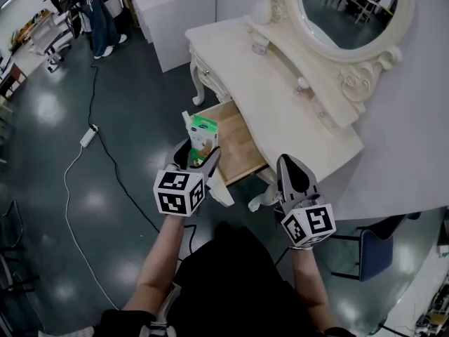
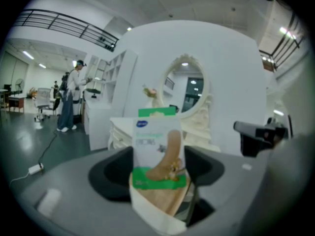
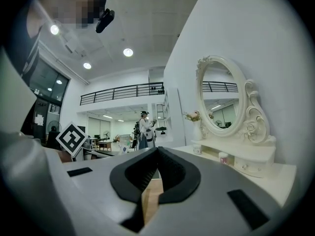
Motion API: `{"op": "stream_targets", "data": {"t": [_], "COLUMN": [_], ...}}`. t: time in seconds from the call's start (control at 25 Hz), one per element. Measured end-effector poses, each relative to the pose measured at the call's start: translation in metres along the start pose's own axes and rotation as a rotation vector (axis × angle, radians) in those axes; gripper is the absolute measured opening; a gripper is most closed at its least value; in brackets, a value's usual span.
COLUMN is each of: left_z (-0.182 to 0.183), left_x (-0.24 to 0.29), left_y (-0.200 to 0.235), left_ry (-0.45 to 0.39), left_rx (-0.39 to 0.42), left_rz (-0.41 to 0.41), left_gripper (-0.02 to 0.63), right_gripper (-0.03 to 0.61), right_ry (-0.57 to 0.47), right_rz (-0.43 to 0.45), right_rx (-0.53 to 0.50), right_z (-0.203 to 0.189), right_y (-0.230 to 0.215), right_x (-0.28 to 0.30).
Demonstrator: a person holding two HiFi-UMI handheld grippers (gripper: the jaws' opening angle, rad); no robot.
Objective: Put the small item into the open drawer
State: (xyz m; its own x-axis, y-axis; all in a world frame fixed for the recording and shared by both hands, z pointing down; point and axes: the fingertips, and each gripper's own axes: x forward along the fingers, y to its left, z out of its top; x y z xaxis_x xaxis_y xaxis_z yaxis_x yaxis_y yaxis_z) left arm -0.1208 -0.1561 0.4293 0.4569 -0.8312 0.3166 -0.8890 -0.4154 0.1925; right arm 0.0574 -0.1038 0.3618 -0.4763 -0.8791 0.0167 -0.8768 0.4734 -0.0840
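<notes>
Left gripper (image 1: 198, 153) (image 2: 158, 173), with its marker cube toward the person, is clamped on the lower end of a small packet (image 1: 202, 133) (image 2: 157, 146). In the left gripper view the jaws press on the packet's two side edges, and a beige strip of it bulges between them. The packet stands upright with its long axis vertical. Its green header is at 12 o'clock and its printed face is turned back toward the gripper's camera. In the head view it leans slightly toward 11 o'clock and hangs over the 9 o'clock edge of the open drawer (image 1: 242, 142), above the wooden bottom and not resting on it.

The drawer is pulled out toward 7 o'clock from the white desk (image 1: 280, 97), which carries an oval mirror (image 1: 351, 12) at its 1 o'clock end.

The right gripper (image 1: 295, 174) (image 3: 157, 154) sits at 4 o'clock of the drawer, beside the desk's front corner. Its jaws are pressed together at the tips with nothing between them.

Both bare forearms run up from 6 o'clock, the left at about 7 o'clock of its gripper, with both grippers pointing toward the desk.
</notes>
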Motion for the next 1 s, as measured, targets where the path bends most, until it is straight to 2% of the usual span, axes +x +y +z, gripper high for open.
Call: {"op": "stream_targets", "data": {"t": [0.6, 1.0], "left_z": [0.014, 0.005], "left_x": [0.049, 0.101], "left_y": [0.002, 0.010], "left_ry": [0.029, 0.092], "left_rx": [0.023, 0.023], "left_rz": [-0.003, 0.018], "left_gripper": [0.328, 0.328], "right_gripper": [-0.003, -0.003], "right_ry": [-0.030, -0.024], "right_rz": [-0.011, -0.025], "right_rx": [-0.001, 0.014], "right_z": [0.014, 0.015], "right_y": [-0.029, -0.061], "right_x": [0.022, 0.040]}}
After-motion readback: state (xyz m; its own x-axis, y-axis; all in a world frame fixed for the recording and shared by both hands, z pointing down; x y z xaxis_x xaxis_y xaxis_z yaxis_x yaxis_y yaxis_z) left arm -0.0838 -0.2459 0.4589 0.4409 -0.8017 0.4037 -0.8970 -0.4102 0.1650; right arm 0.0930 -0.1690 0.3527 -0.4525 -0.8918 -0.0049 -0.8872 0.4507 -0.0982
